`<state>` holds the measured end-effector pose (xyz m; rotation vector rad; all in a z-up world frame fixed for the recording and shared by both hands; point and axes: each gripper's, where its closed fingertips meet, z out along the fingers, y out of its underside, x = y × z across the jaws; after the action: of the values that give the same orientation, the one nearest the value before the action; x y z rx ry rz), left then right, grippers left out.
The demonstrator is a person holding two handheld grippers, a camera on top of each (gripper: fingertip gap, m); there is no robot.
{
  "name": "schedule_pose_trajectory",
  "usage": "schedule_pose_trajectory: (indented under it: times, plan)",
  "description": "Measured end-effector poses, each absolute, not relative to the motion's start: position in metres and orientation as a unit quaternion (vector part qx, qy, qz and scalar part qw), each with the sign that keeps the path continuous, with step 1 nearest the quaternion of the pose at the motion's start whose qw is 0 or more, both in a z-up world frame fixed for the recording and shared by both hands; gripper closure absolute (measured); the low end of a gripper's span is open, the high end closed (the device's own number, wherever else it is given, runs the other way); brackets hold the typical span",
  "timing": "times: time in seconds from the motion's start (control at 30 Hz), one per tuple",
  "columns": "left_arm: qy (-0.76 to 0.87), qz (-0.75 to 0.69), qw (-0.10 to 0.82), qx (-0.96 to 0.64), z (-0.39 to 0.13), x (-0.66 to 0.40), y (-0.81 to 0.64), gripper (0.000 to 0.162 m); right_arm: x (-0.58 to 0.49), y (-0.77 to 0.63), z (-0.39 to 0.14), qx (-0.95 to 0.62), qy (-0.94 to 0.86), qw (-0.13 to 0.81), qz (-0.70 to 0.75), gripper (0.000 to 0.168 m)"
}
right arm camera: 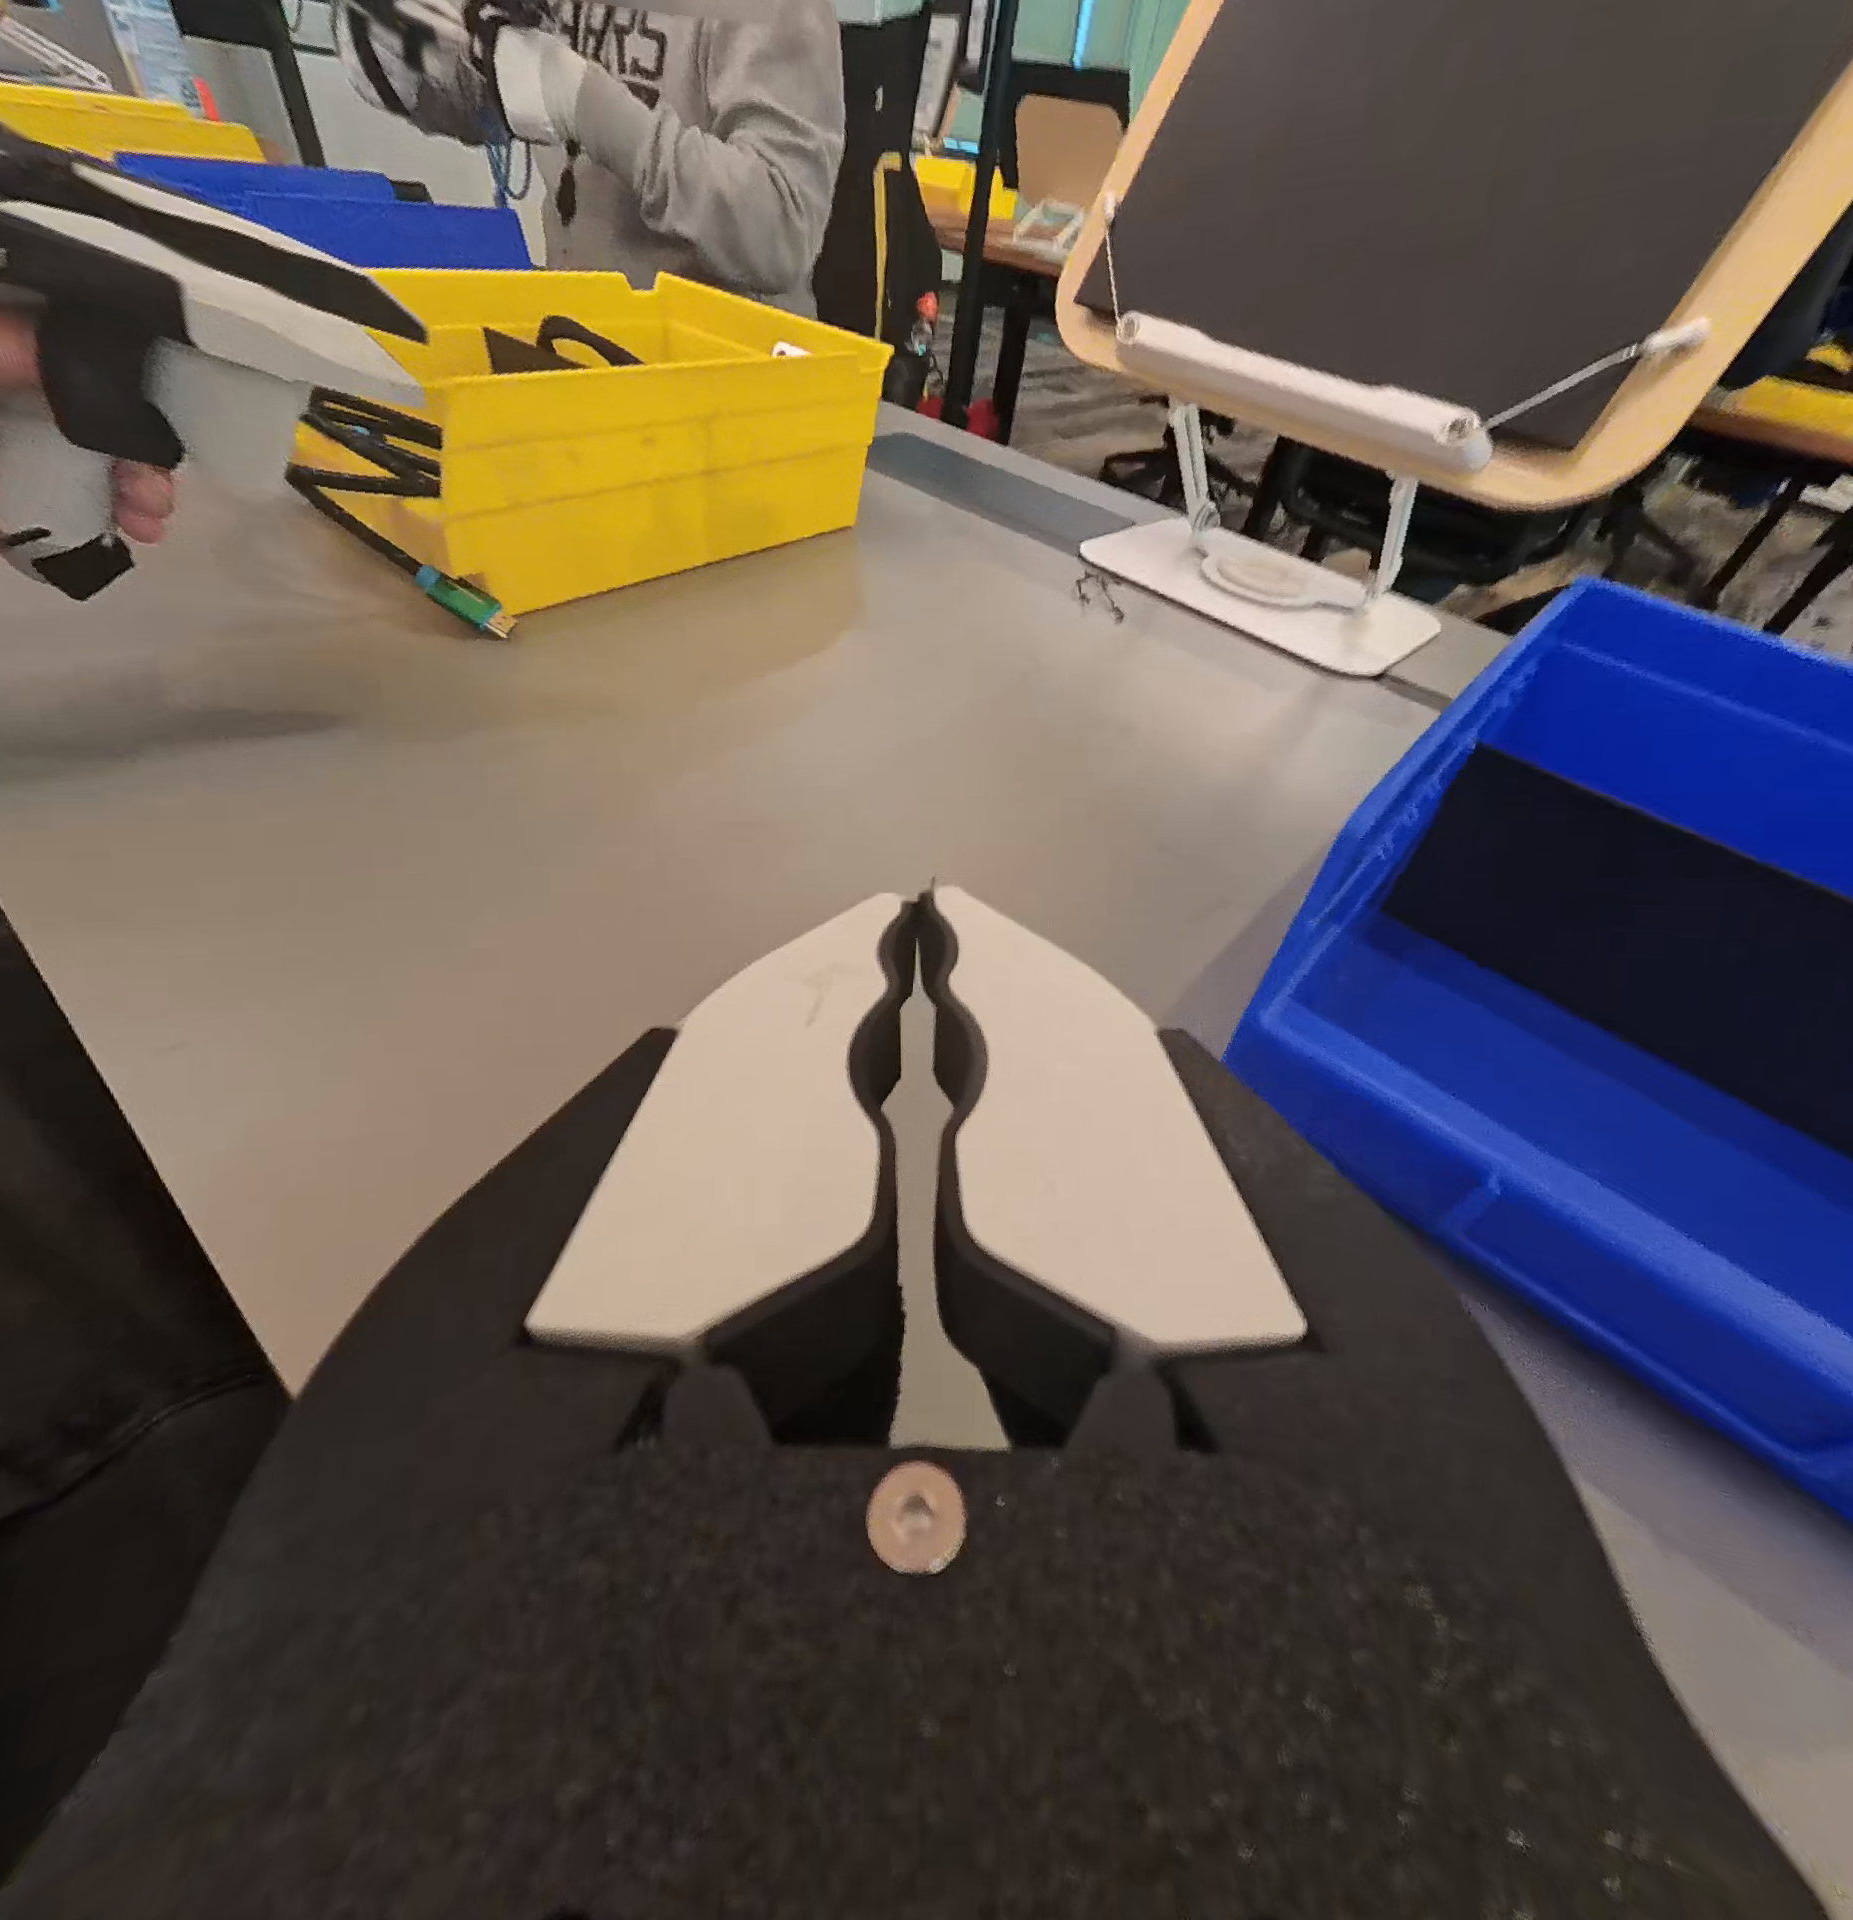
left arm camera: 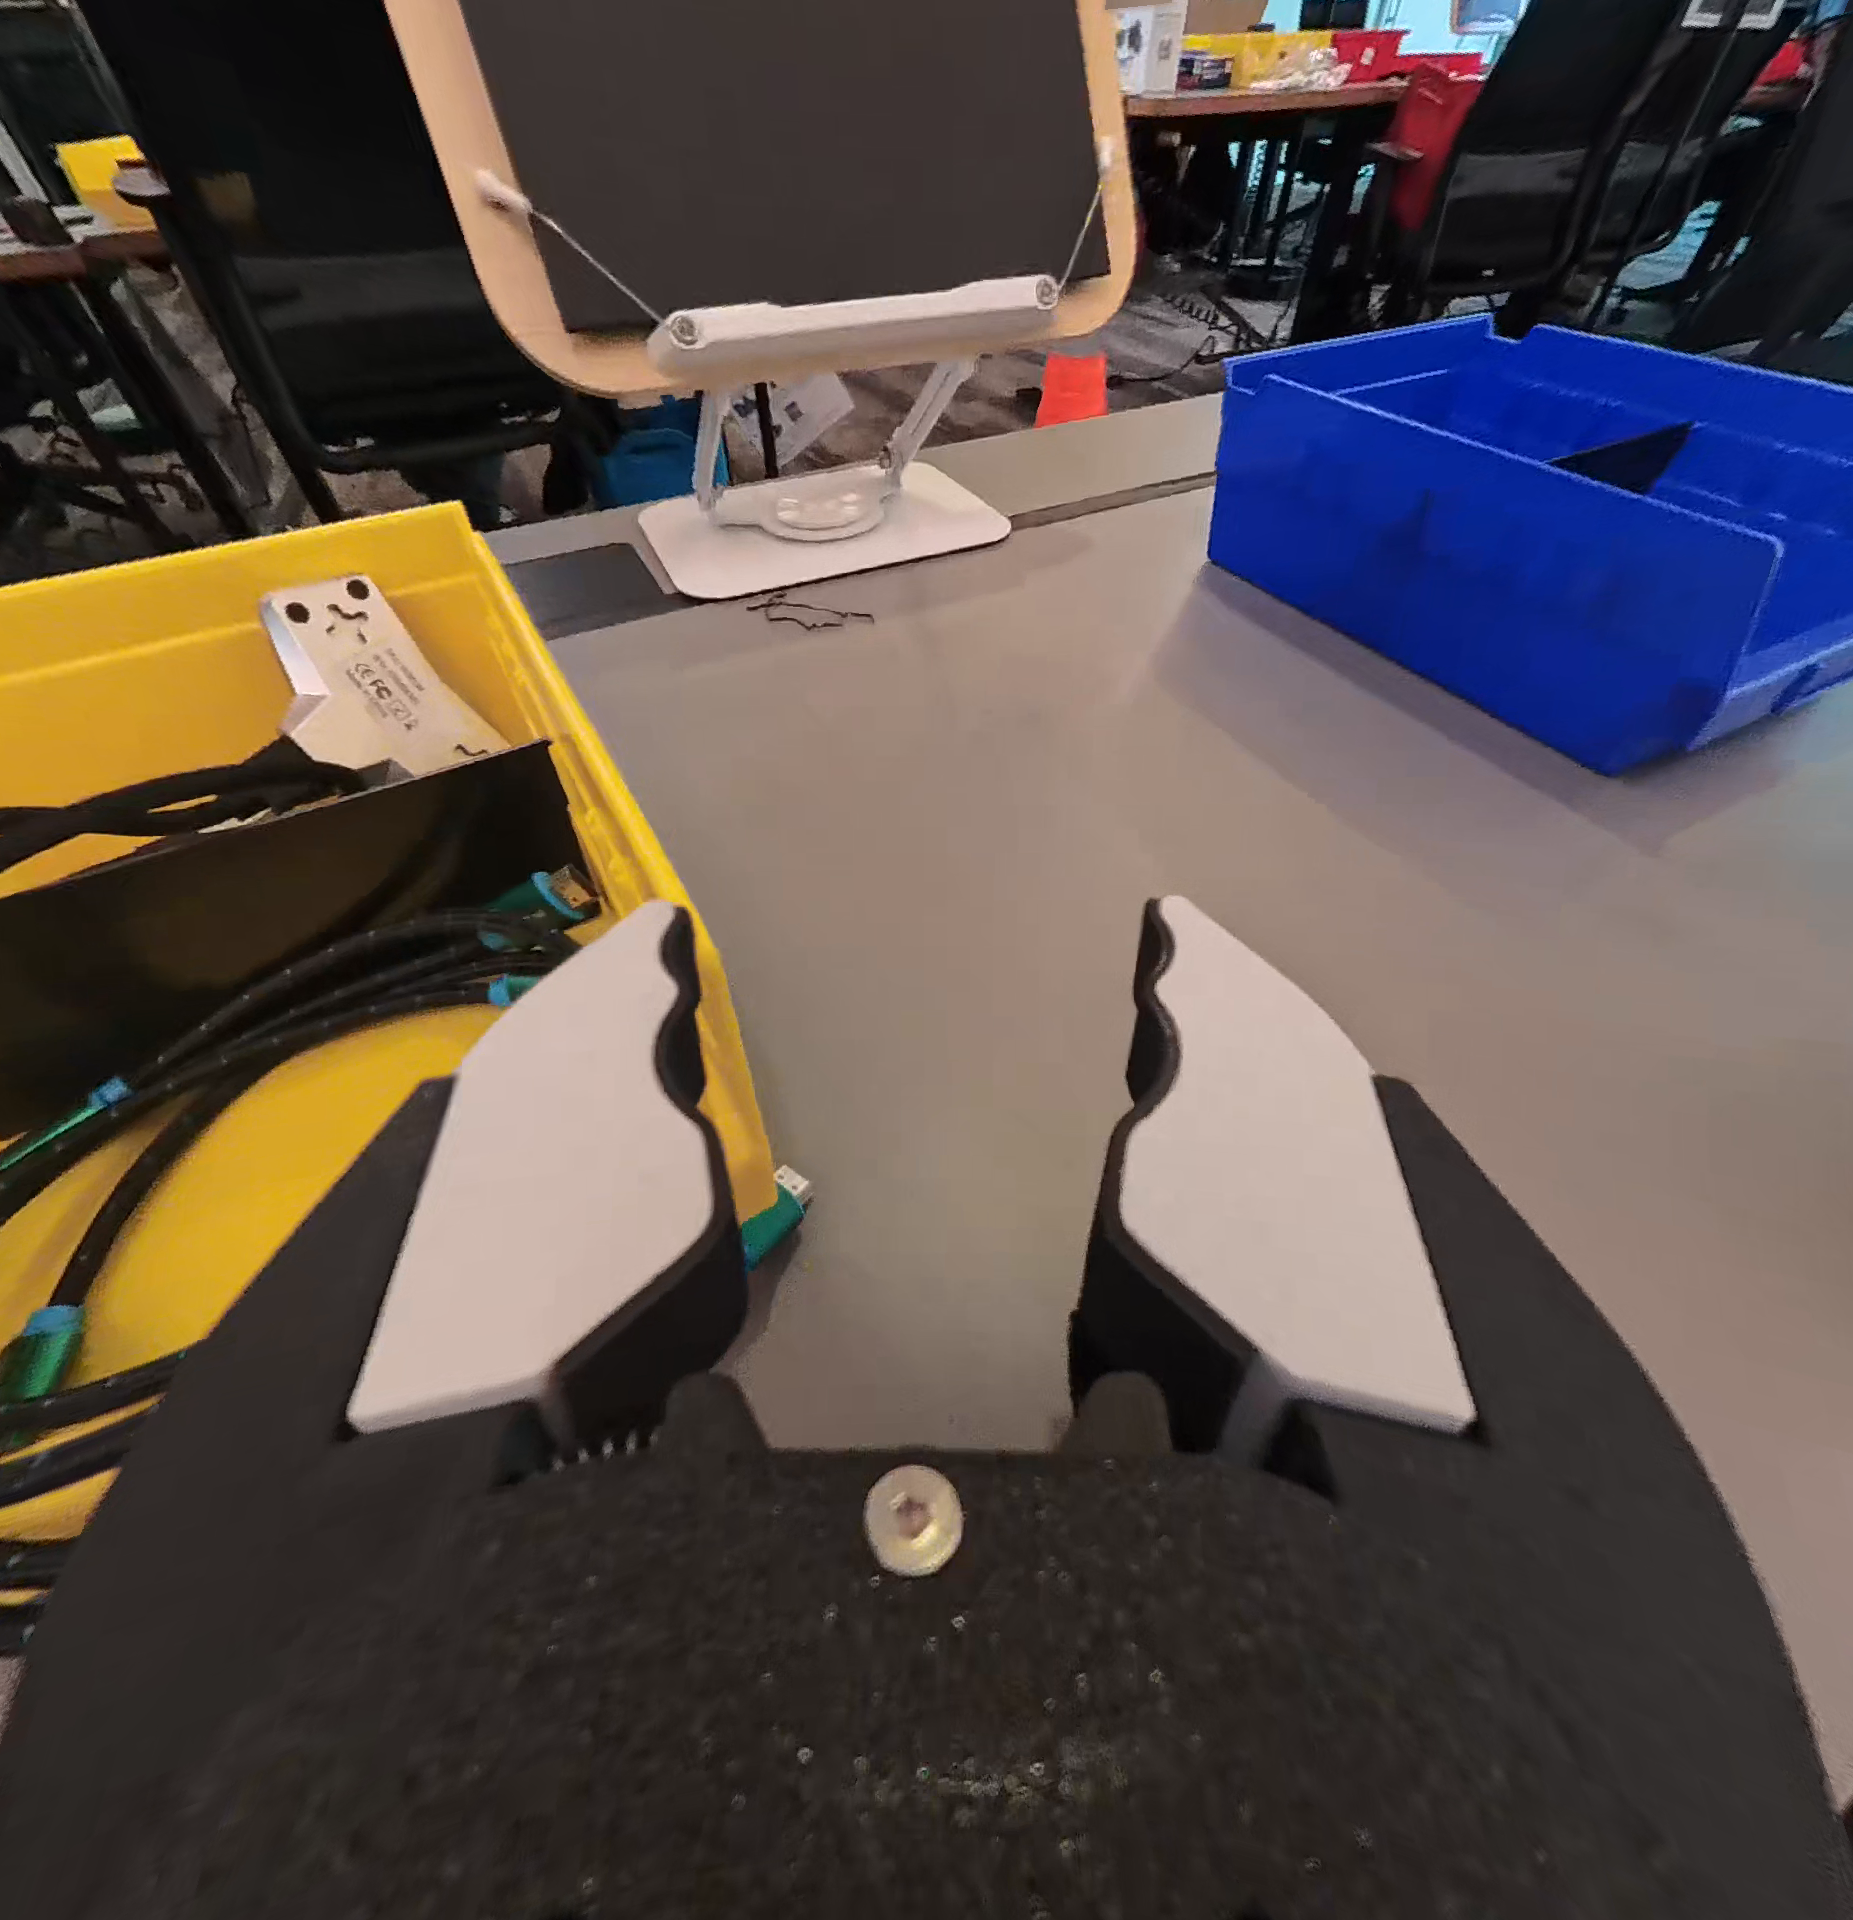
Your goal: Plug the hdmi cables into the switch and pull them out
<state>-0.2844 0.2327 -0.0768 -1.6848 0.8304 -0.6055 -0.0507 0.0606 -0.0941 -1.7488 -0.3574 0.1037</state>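
Observation:
A yellow bin [left arm camera: 589, 748] at the left holds a silver switch [left arm camera: 382, 686] and several black braided hdmi cables [left arm camera: 278, 1018] with green and teal plugs. One plug [left arm camera: 787, 1210] lies on the grey table beside the bin; it also shows in the right wrist view [right arm camera: 465, 603]. My left gripper [left arm camera: 917, 935] is open and empty, above the bin's right front corner and the table. It shows from the side in the right wrist view [right arm camera: 402, 353], over the yellow bin [right arm camera: 641, 457]. My right gripper [right arm camera: 927, 899] is shut and empty above the table.
A blue bin [left arm camera: 1504, 582] with a black divider stands at the right, close to my right gripper [right arm camera: 1524, 1091]. A tablet on a white stand [left arm camera: 818, 520] is at the table's far edge. A person in a grey sweatshirt [right arm camera: 693, 135] stands behind the yellow bin.

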Motion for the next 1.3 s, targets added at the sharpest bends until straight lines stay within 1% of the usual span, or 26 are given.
schedule_pose_trajectory:
  times: [0.17,0.2,0.23,0.33,0.47,0.6,0.67,0.77,0.87,0.9,0.97,1.03,1.1,1.17,1.3]
  plan:
    - [0.344,-0.296,0.542,-0.707,-0.072,-0.281,0.218,0.121,-0.048,0.056,-0.094,-0.778,-0.114,0.612,0.089,0.168]
    - [0.343,-0.309,0.542,-0.702,-0.07,-0.281,0.216,0.139,-0.047,0.056,-0.093,-0.777,-0.107,0.613,0.095,0.168]
    - [0.342,-0.321,0.548,-0.692,-0.065,-0.281,0.214,0.162,-0.045,0.056,-0.093,-0.776,-0.099,0.614,0.1,0.168]
    - [0.319,-0.379,0.558,-0.666,-0.048,-0.282,0.21,0.162,-0.04,0.055,-0.09,-0.776,-0.072,0.615,0.123,0.168]
    - [0.29,-0.446,0.519,-0.669,-0.044,-0.288,0.208,0.162,-0.042,0.051,-0.089,-0.778,-0.041,0.6,0.18,0.168]
    - [0.319,-0.442,0.513,-0.663,-0.052,-0.286,0.209,0.162,-0.026,0.047,-0.084,-0.771,-0.033,0.621,0.136,0.168]
    - [0.342,-0.45,0.487,-0.666,-0.058,-0.279,0.203,0.162,-0.02,0.043,-0.078,-0.764,-0.044,0.636,0.101,0.168]
    - [0.376,-0.509,0.447,-0.632,-0.055,-0.264,0.182,0.162,-0.015,0.039,-0.069,-0.748,-0.058,0.657,0.068,0.168]
    - [0.394,-0.556,0.409,-0.606,-0.051,-0.257,0.163,0.162,-0.016,0.046,-0.072,-0.755,-0.07,0.649,0.063,0.165]
    - [0.39,-0.545,0.42,-0.612,-0.052,-0.259,0.165,0.162,-0.019,0.05,-0.074,-0.758,-0.078,0.645,0.066,0.163]
    - [0.393,-0.475,0.481,-0.623,-0.052,-0.269,0.177,0.162,-0.024,0.057,-0.08,-0.766,-0.09,0.633,0.072,0.158]
    - [0.416,-0.368,0.54,-0.632,-0.055,-0.284,0.192,0.162,-0.03,0.061,-0.084,-0.77,-0.106,0.624,0.076,0.16]
    - [0.436,-0.292,0.556,-0.644,-0.06,-0.293,0.202,0.162,-0.03,0.063,-0.092,-0.781,-0.117,0.61,0.064,0.164]
    - [0.425,-0.296,0.577,-0.632,-0.049,-0.292,0.203,0.162,-0.03,0.063,-0.099,-0.788,-0.128,0.6,0.053,0.166]
    - [0.39,-0.37,0.544,-0.644,-0.051,-0.282,0.204,0.162,-0.031,0.064,-0.102,-0.791,-0.119,0.593,0.088,0.168]
